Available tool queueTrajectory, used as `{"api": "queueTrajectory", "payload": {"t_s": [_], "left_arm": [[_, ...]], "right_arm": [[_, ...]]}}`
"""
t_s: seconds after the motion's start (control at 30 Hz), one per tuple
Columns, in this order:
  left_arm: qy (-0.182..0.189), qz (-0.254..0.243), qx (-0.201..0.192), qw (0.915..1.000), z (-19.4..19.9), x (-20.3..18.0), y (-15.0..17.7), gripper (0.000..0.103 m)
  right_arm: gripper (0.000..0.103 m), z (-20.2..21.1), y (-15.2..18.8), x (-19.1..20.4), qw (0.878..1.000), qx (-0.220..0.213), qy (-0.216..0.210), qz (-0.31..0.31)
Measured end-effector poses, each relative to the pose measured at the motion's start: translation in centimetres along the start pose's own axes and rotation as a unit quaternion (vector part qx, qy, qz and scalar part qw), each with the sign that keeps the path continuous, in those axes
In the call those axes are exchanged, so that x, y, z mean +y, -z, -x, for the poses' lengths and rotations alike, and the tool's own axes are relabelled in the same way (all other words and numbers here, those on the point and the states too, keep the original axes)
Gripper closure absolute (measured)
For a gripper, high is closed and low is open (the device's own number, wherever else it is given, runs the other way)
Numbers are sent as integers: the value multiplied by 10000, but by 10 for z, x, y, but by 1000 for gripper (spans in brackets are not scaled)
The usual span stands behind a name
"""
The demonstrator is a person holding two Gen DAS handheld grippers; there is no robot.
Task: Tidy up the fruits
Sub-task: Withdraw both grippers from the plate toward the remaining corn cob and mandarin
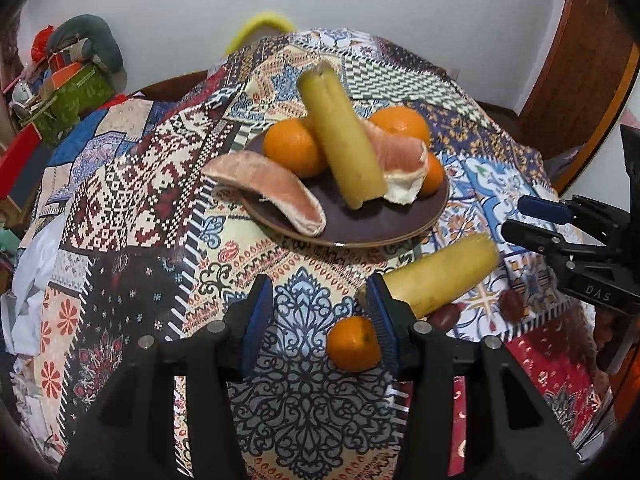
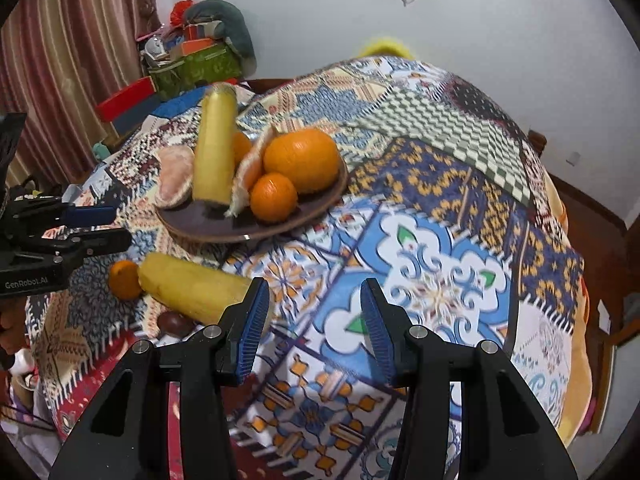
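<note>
Plate [image 1: 384,236] mid-table, left claw [image 1: 320,312] wide by orange [image 1: 352,344], right claw [image 2: 316,320] wide over cloth.

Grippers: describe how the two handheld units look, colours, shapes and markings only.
Both match. The left gripper and the right gripper have matte black angular frames with triangular cutouts and silver round bolt heads. Their jaws carry blue ribbed pads. White lettering marks the bodies: "GenRobot.AI" on the left unit in the right wrist view, "DAS" on the right unit in the left wrist view. No sleeves or cables are clearly visible.
</note>
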State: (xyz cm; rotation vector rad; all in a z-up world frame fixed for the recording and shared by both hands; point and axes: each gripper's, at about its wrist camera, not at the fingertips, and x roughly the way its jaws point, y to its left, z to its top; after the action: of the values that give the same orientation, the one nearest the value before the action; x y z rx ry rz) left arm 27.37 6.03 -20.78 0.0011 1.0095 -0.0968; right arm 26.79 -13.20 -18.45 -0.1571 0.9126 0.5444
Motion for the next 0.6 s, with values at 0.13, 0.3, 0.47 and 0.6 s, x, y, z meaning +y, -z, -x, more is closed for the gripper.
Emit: {"api": "queueTrajectory", "payload": {"t_s": [0.13, 0.3, 0.47, 0.6], "left_arm": [[-103, -76, 154, 9998, -10, 2, -2, 55], [-58, -47, 304, 9995, -20, 3, -1, 55], [-63, -82, 329, 9994, -22, 2, -2, 55], [-125, -231, 367, 9990, -25, -7, -8, 55]], "right_arm": [[59, -7, 7, -4, 9998, 119, -16, -126], [59, -12, 9, -3, 9998, 140, -76, -133], [59, -13, 7, -1, 9997, 139, -136, -116], [59, -10, 10, -3, 9999, 91, -63, -91]]}}
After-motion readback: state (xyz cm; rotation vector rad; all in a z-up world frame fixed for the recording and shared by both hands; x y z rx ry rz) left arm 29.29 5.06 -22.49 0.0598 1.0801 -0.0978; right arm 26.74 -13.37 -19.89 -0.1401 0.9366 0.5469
